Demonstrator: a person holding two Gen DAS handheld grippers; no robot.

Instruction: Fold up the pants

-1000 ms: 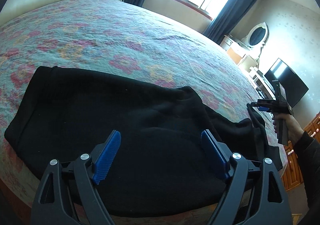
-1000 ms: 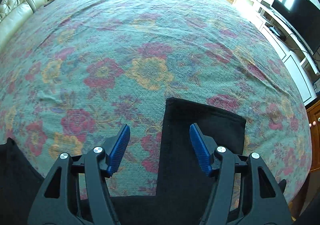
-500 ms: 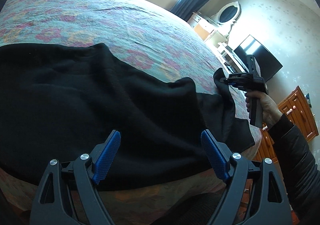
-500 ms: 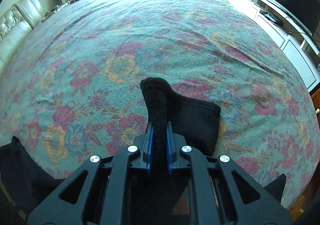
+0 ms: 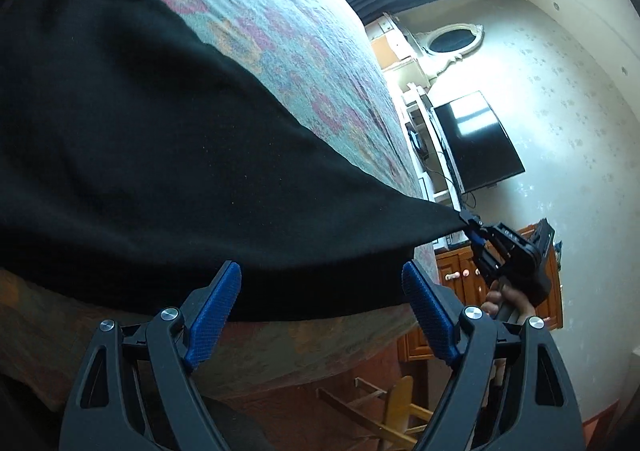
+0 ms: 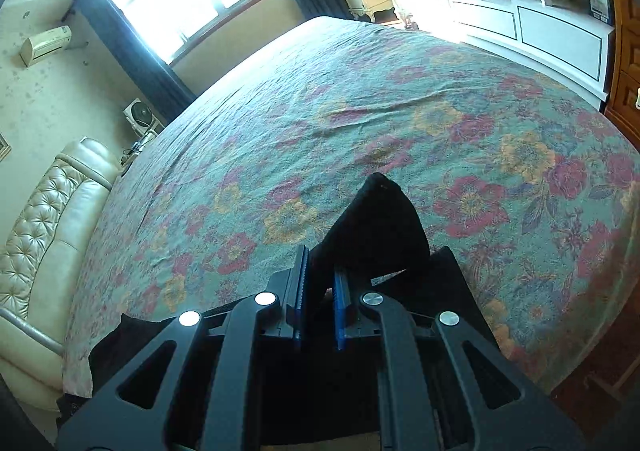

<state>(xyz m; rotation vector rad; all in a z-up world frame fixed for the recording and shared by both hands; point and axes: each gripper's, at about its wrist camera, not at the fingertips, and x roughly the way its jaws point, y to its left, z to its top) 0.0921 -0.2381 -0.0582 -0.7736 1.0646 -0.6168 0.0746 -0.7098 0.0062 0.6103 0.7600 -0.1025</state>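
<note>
Right wrist view shows the right tongs (image 6: 318, 303) clamped on a bunched end of the black pants (image 5: 160, 139) lying along the near edge of the bed (image 6: 360, 111), while the left tongs (image 5: 322, 315), jaws apart and empty, hover at that edge, so a hard one-sided pull could drag the pants askew or slip the cloth free.

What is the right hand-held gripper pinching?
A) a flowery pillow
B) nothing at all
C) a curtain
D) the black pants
D: in the right wrist view the right hand-held gripper has its blue pads shut on a fold of the black pants, lifted above the flowery bedspread.
</note>
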